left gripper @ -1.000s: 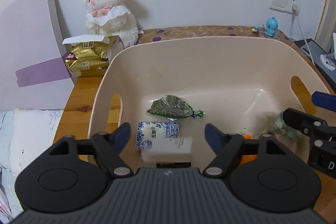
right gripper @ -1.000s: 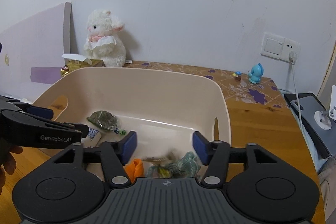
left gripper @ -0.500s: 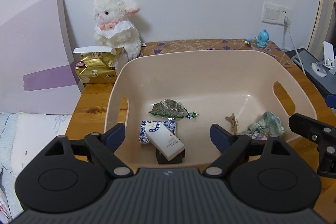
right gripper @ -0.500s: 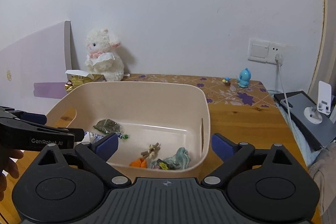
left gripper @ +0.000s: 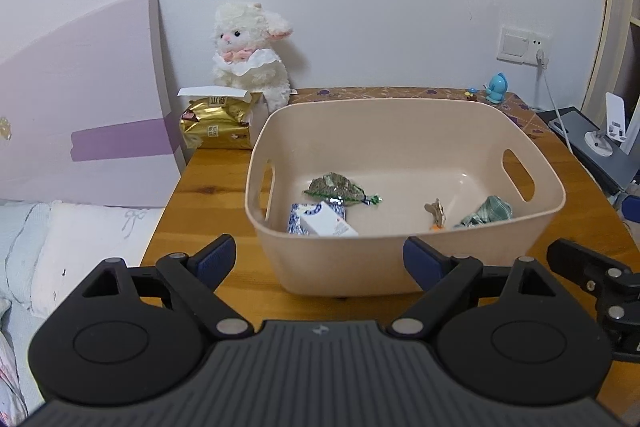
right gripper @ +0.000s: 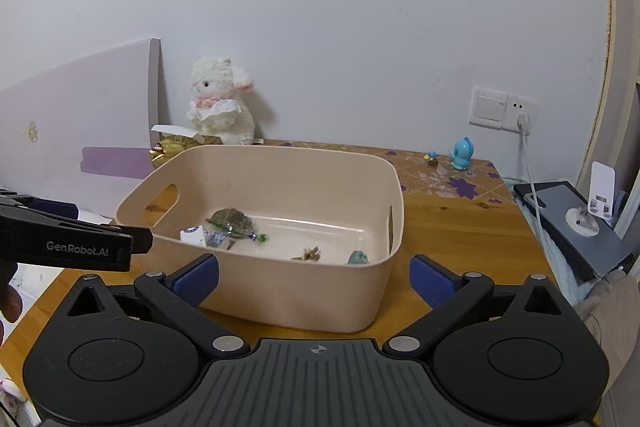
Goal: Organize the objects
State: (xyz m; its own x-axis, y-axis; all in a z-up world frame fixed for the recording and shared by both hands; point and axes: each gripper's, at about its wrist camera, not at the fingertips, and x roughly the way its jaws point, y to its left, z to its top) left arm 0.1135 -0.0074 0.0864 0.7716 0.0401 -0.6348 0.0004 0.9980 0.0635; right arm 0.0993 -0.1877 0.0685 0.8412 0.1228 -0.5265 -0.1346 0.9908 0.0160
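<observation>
bin (left gripper: 404, 267) sits on the table (left gripper: 208, 187) straight ahead of both grippers, just past the fingertips. inside it: green packet (left gripper: 338, 187) far-left, blue-white pouch (left gripper: 296, 219) with a white box (left gripper: 328, 223) lying on it at near-left, small brown clip-like thing (left gripper: 436, 211) and green cloth (left gripper: 486, 213) near-right, a bit of orange by the clip, can't tell what it is.

left gripper (left gripper: 318, 259) is spread wide with nothing between the fingers, held in front of the bin's near wall. right gripper (right gripper: 314, 277) likewise wide apart and holding nothing, a little right of the left one, also short of the near wall.

looks like items are in and both grippers are clear of the bin, so the sorting seems near done or between picks. to do it well from here: keep fingers above the rim on any re-entry, don't clip the near wall or the bin will slide on the wood. if another pick is due, candidates are far-left beyond the bin: gold bag (left gripper: 216, 129), plush (left gripper: 250, 61); small blue toy (left gripper: 496, 89) far-right. approach around the bin, not over loose stuff.
</observation>
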